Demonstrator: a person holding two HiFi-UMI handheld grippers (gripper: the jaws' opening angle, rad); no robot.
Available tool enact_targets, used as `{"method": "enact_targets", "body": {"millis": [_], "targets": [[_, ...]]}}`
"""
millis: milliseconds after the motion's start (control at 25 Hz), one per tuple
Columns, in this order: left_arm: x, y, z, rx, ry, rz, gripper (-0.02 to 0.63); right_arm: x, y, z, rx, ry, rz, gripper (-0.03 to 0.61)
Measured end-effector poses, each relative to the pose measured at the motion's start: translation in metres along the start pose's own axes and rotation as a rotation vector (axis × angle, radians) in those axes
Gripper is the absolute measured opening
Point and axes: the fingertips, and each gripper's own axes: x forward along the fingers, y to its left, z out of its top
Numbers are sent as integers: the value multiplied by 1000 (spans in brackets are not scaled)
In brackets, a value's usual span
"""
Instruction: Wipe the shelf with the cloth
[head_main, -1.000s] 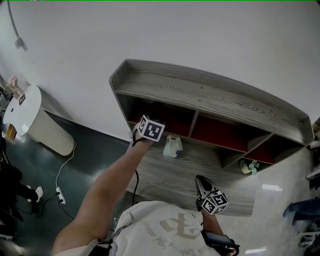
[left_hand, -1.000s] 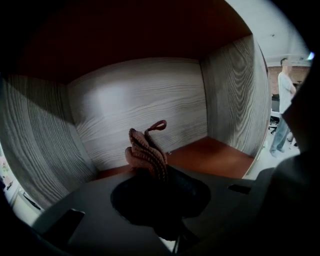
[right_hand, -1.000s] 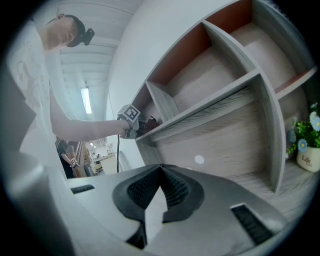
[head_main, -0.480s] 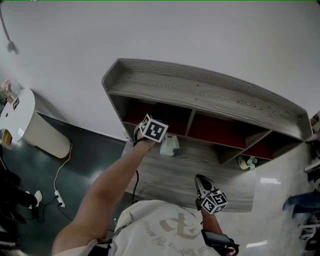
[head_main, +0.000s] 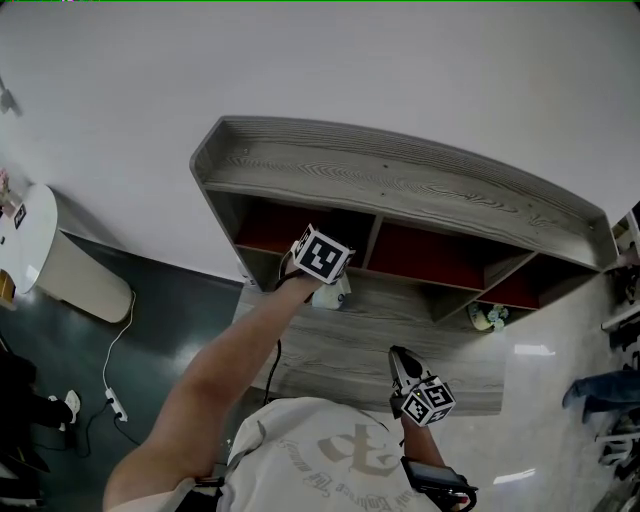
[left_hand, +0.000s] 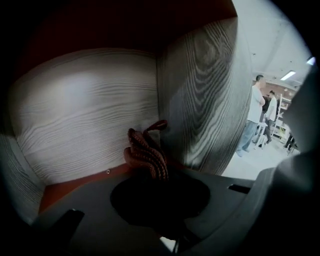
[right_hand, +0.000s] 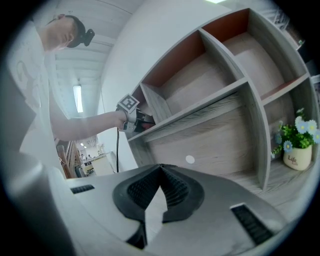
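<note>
A bunched, reddish-brown knitted cloth (left_hand: 147, 155) sat tucked into an inner corner of the grey wood-grain, red-backed shelf (head_main: 400, 185) standing against a white wall.

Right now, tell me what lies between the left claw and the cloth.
Nothing: the left gripper view shows the cloth clamped in the left claw itself, by the shelf compartment's corner.

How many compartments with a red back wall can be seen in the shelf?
3, side by side under the shelf top: left compartment, middle compartment, right compartment. The lower row has a wooden back.
</note>
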Motion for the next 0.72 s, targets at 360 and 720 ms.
{"method": "enact_targets", "body": {"millis": [360,720], "targets": [[-15,-35,-7,41,-3,-80,64,-5,6,-4,-2,-1,-22,5],[-48,-68,-36,-10,-154,-128,66,-7,19,-6,-9,-7,-66,5]]}}
